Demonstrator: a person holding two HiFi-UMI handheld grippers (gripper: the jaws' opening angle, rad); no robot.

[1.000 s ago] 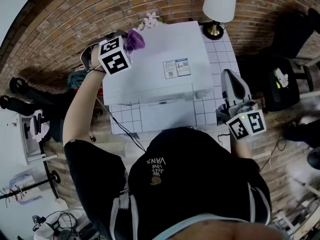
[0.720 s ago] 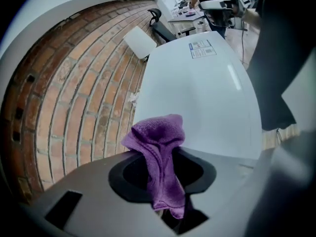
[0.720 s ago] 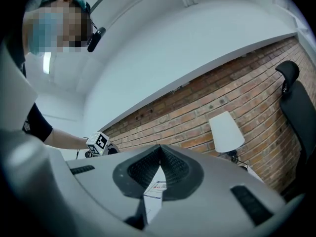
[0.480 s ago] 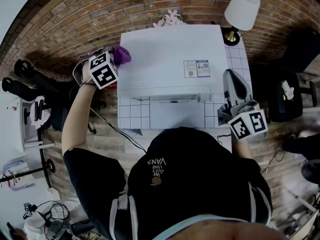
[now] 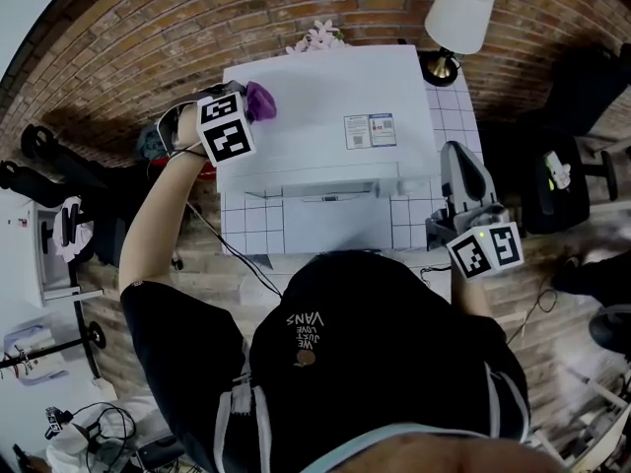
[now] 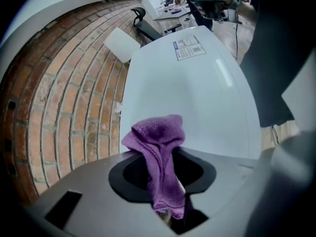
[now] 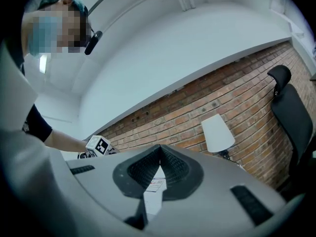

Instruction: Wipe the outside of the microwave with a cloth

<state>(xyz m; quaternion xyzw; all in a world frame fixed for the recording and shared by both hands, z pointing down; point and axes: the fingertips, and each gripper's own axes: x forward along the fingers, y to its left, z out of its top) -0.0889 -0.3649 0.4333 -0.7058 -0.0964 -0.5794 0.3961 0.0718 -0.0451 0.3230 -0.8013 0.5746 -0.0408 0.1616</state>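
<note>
The left tongs (image 6: 163, 177) are clamped on the purple cloth (image 6: 157, 142). Its long axis runs along the jaws, and its bunched end points out over the back-left corner of the microwave (image 5: 325, 106) top, seemingly touching it. The right tongs (image 7: 158, 154), tips together and empty, hover by the tabletop (image 5: 409, 233) right edge.

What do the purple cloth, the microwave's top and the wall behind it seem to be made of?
Purple cloth: soft looped pile, likely microfibre or terry, matte and limp in folds. Microwave top: smooth white panel with a light streak, probably painted metal. Wall: red brick with pale mortar joints, rough.
</note>
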